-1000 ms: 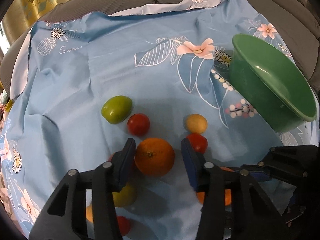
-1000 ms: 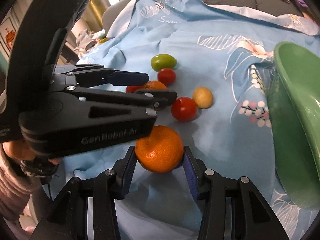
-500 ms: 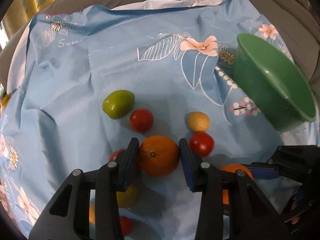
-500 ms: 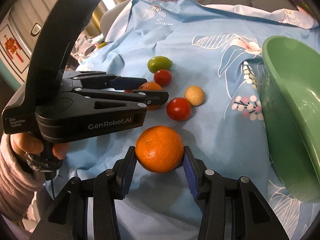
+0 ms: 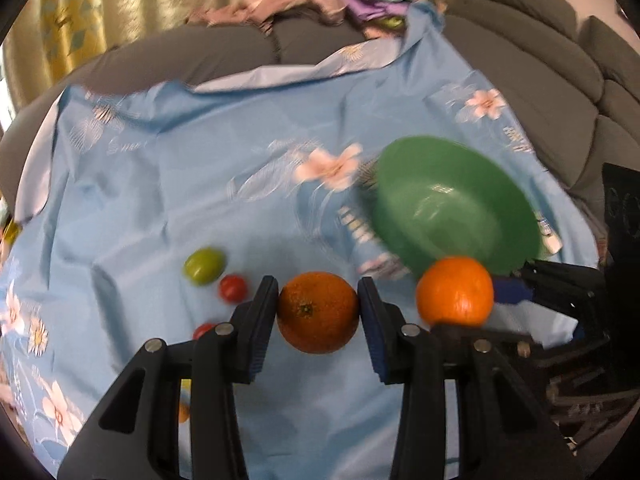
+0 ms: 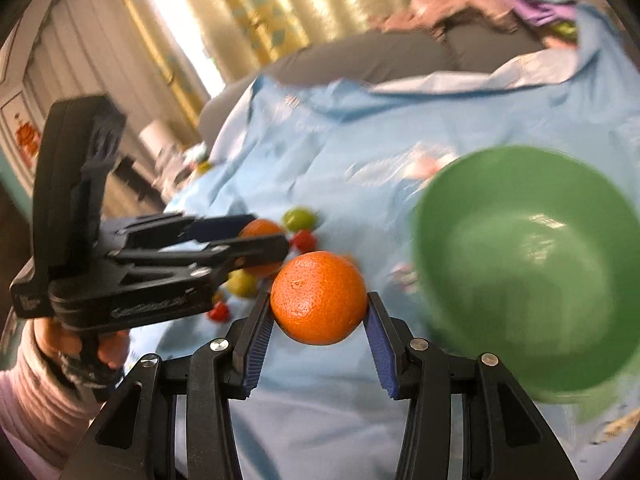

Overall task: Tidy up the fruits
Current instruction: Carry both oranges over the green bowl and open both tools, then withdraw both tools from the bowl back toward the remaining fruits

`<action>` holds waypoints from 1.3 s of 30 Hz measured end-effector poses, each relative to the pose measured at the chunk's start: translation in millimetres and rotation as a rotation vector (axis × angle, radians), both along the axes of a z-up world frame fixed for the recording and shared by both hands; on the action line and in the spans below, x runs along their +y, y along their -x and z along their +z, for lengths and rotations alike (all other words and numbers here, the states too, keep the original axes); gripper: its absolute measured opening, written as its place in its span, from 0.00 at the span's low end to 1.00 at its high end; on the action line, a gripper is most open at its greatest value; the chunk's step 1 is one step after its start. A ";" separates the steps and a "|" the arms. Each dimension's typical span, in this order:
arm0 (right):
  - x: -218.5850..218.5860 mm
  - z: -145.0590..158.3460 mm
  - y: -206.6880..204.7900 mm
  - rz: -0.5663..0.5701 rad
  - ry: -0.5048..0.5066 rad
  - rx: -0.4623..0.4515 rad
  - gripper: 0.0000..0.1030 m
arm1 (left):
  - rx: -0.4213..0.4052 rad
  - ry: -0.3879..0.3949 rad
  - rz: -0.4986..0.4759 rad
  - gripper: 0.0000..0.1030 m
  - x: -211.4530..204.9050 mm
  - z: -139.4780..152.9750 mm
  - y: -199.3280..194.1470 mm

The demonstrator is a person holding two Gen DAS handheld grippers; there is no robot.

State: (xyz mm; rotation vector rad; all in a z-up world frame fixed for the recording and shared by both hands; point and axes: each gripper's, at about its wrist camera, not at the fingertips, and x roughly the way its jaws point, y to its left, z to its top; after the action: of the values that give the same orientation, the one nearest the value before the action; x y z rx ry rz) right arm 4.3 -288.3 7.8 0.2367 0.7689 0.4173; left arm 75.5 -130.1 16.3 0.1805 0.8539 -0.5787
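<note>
My left gripper [image 5: 318,312] is shut on an orange [image 5: 318,313] and holds it above the blue floral cloth [image 5: 200,184]. My right gripper [image 6: 319,312] is shut on a second orange [image 6: 319,297], lifted beside the empty green bowl [image 6: 532,264]. In the left wrist view that second orange [image 5: 455,291] hangs just in front of the bowl [image 5: 452,204]. In the right wrist view the left gripper [image 6: 256,240] with its orange [image 6: 262,229] is at the left. A green fruit [image 5: 204,265] and a red tomato [image 5: 232,288] lie on the cloth.
More small fruits lie on the cloth: a red one [image 5: 203,331], a yellow-green one [image 6: 242,284] and a red one [image 6: 219,312]. A grey sofa [image 5: 540,60] with piled clothes [image 5: 300,0] surrounds the cloth. Curtains [image 6: 240,20] hang behind.
Both grippers have lifted their oranges off the cloth and risen, tilting up. The bowl now shows its inside. The right orange has moved toward the bowl.
</note>
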 end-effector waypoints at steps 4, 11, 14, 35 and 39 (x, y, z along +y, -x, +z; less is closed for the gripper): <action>-31.8 11.6 10.0 -0.111 0.019 -0.046 0.46 | -0.017 0.008 -0.050 0.40 -29.7 12.2 0.9; -74.1 7.2 18.6 -0.256 0.070 -0.039 0.46 | 0.001 -0.005 -0.139 0.40 -90.1 9.4 -2.5; -83.5 0.1 15.6 -0.285 0.089 -0.021 0.46 | 0.022 -0.032 -0.159 0.40 -110.1 0.2 -5.2; -95.8 -1.4 22.9 -0.342 0.110 -0.038 0.47 | 0.019 -0.092 -0.091 0.73 -114.1 -8.9 -4.5; -91.2 2.9 31.0 -0.321 0.085 -0.061 0.47 | 0.042 -0.072 -0.037 0.88 -90.8 -5.2 2.0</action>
State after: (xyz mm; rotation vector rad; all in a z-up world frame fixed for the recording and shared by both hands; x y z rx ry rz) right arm -26.7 -379.5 10.6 0.2613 0.6730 0.0879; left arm 73.5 -220.9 11.1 0.2507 0.9139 -0.5886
